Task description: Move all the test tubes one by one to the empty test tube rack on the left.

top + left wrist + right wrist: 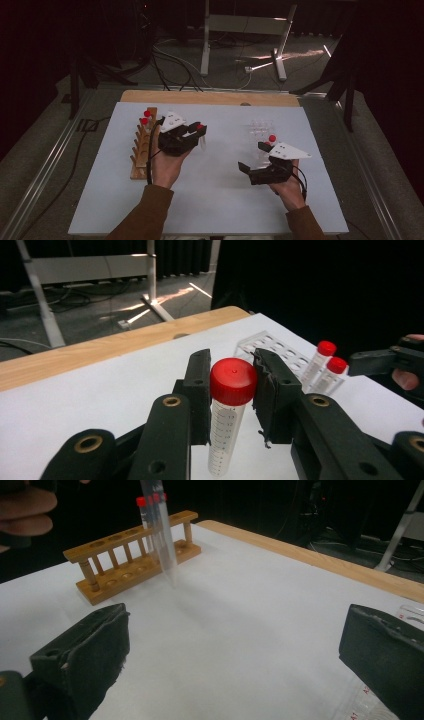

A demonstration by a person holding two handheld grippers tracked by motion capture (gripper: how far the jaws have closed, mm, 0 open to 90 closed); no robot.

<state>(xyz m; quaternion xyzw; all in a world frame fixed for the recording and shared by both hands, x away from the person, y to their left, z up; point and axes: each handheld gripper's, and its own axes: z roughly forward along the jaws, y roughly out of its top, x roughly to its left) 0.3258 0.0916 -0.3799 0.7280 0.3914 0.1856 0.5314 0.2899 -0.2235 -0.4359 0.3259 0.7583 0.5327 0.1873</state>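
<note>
While my left gripper pinches a red-capped tube, its two black jaws press on the tube just under the cap, one on each side. I read graduation marks down the clear wall of the tube. It hangs upright between the jaws, above the white mat, with its tip off the surface as far as the right gripper view shows it.

From the high view, the left gripper sits just to the right of the wooden rack, near that rack's middle. Two more red-capped tubes stand at the far end of the wooden rack; its other holes look unfilled.

My right gripper rests at the right side of the mat, jaws spread wide with nothing between them; the right gripper view shows bare mat between the two pads. It lies just in front of the clear plastic rack.

The left gripper view shows two red-capped tubes standing close together at the near end of the clear plastic rack, both tilted slightly. The held tube is well apart from that rack, between the two racks but closer to the wooden one.

A wooden table edge shows beyond the mat.
</note>
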